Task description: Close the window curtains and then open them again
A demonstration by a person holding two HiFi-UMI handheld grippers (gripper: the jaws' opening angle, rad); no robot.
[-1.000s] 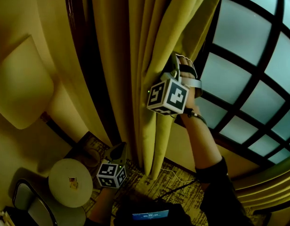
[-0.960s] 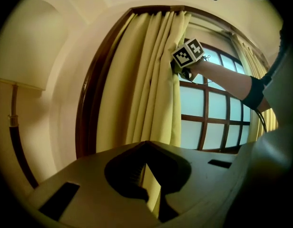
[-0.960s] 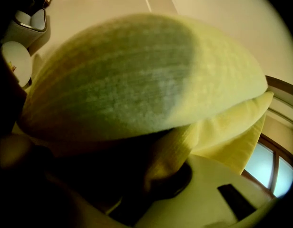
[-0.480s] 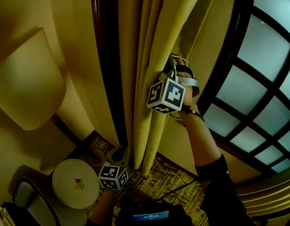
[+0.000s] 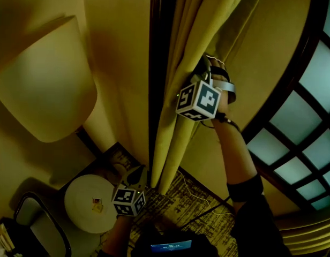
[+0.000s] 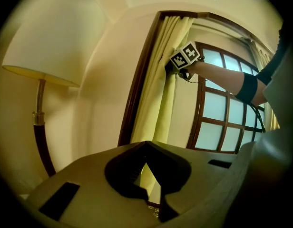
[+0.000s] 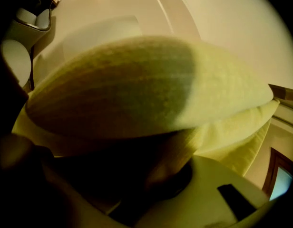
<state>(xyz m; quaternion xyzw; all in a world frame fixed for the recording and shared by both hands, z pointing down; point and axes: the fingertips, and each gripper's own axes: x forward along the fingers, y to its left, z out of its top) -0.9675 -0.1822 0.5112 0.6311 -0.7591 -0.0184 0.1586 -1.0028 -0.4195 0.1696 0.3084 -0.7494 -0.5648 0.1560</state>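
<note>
The yellow curtain (image 5: 178, 84) hangs gathered in folds beside the dark wooden window frame (image 5: 157, 63). My right gripper (image 5: 201, 74), with its marker cube, is raised at the curtain's right edge and shut on a fold of it. In the right gripper view the bunched curtain fabric (image 7: 151, 84) fills the picture and runs down between the jaws of the right gripper (image 7: 168, 167). My left gripper (image 5: 135, 176) is low near the floor, shut and holding nothing. Its jaws meet in the left gripper view, where the left gripper (image 6: 146, 148) points at the curtain (image 6: 163, 99).
The paned window (image 5: 309, 127) shows at the right. A floor lamp's large shade (image 5: 42, 84) stands close on the left, with a round side table (image 5: 92, 202) and a chair (image 5: 34, 224) below it. A cable (image 5: 205, 201) lies on the patterned carpet.
My right gripper has drawn the curtain leftward to the wooden frame, and the folds are bunched tighter. The lamp shade looms larger, and the left gripper has shifted that way too.
</note>
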